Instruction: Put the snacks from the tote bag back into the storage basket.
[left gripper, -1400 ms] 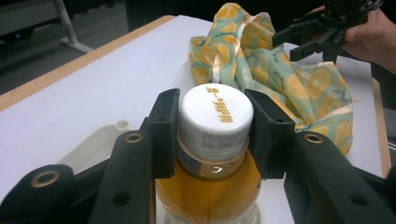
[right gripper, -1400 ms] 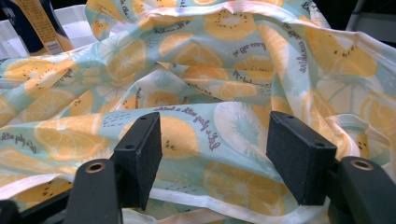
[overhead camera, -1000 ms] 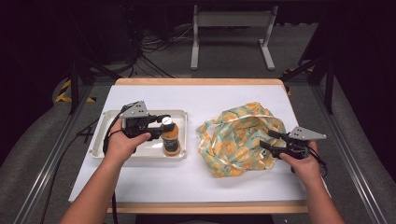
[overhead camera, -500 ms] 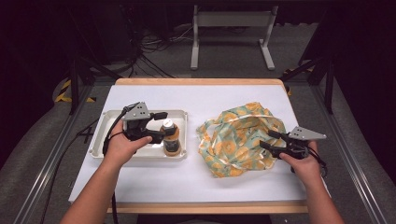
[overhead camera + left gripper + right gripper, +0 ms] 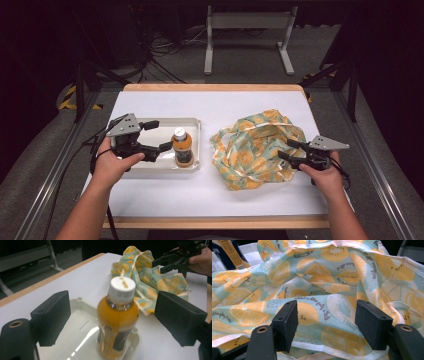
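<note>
The orange drink bottle [image 5: 182,148] stands upright at the right end of the white tray [image 5: 192,124], its white cap up. Just to the bottle's left, the left tongs [image 5: 157,136] have just been opening and now stand wide apart, pads clear of the bottle, which sits ahead of them. Beyond the tray on the bottle's right, the citrus-print cloth bag [image 5: 255,150] lies crumpled on the white surface [image 5: 220,107]. On the bag's far side from the bottle, the right tongs [image 5: 287,150] gape open, the cloth loose between them.

Bottle [image 5: 117,322] btwn open tool [image 5: 112,317] pads
</note>
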Tool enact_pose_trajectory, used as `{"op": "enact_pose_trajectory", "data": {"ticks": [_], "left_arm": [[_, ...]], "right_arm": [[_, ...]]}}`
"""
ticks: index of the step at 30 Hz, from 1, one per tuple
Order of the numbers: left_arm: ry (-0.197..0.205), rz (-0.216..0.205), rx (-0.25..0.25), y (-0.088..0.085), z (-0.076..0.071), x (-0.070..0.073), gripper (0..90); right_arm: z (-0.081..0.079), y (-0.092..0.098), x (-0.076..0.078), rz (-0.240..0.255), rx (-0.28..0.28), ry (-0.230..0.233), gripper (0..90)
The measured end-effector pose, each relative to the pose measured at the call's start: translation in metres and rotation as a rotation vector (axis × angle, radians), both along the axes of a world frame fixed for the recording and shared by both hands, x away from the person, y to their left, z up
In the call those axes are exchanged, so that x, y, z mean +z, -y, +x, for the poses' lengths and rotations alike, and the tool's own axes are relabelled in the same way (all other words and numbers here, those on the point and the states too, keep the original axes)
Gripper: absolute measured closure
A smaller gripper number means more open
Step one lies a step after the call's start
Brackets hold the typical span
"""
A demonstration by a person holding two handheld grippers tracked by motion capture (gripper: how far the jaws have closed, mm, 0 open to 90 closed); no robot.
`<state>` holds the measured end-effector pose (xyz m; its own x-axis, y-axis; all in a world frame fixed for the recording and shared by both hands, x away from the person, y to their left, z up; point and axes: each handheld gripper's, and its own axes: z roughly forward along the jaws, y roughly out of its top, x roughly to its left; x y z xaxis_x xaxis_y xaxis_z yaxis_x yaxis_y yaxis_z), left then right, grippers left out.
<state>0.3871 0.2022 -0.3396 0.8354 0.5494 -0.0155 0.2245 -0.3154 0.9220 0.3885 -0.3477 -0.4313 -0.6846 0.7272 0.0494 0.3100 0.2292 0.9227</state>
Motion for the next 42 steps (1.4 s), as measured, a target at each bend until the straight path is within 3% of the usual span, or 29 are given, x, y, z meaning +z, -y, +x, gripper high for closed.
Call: {"op": "enact_pose_trajectory", "data": {"ticks": [7,14,17,19,24,26,31,35,42], "left_arm": [[-0.015,-0.013,0.075,-0.03,-0.01,-0.012,11.5],[-0.045,-0.022,0.157,-0.059,-0.015,-0.036,10.1],[-0.04,-0.003,0.178,-0.066,-0.017,-0.043,9.6],[-0.042,-0.025,0.19,-0.072,-0.018,-0.053,8.4],[-0.052,-0.091,0.201,-0.079,-0.019,-0.069,6.2],[-0.073,-0.106,0.203,-0.08,-0.019,-0.077,5.4],[-0.074,-0.129,0.215,-0.082,-0.019,-0.088,4.5],[-0.063,-0.176,0.233,-0.083,-0.023,-0.095,4.7],[-0.059,-0.179,0.246,-0.087,-0.03,-0.105,5.1]], "right_arm": [[-0.002,0.001,0.004,0.002,0.0,0.01,35.2],[-0.007,0.003,0.007,0.011,-0.002,0.02,35.0],[-0.008,0.003,0.008,0.012,-0.003,0.024,34.7],[-0.01,0.004,0.009,0.014,-0.005,0.028,34.3],[-0.012,0.005,0.009,0.018,-0.011,0.032,32.9],[-0.013,0.006,0.009,0.027,-0.01,0.036,31.9],[-0.015,0.007,0.008,0.034,-0.016,0.033,30.4],[-0.016,0.007,0.005,0.04,-0.015,0.033,29.1],[-0.017,0.007,0.0,0.032,-0.014,0.032,28.1]]}}
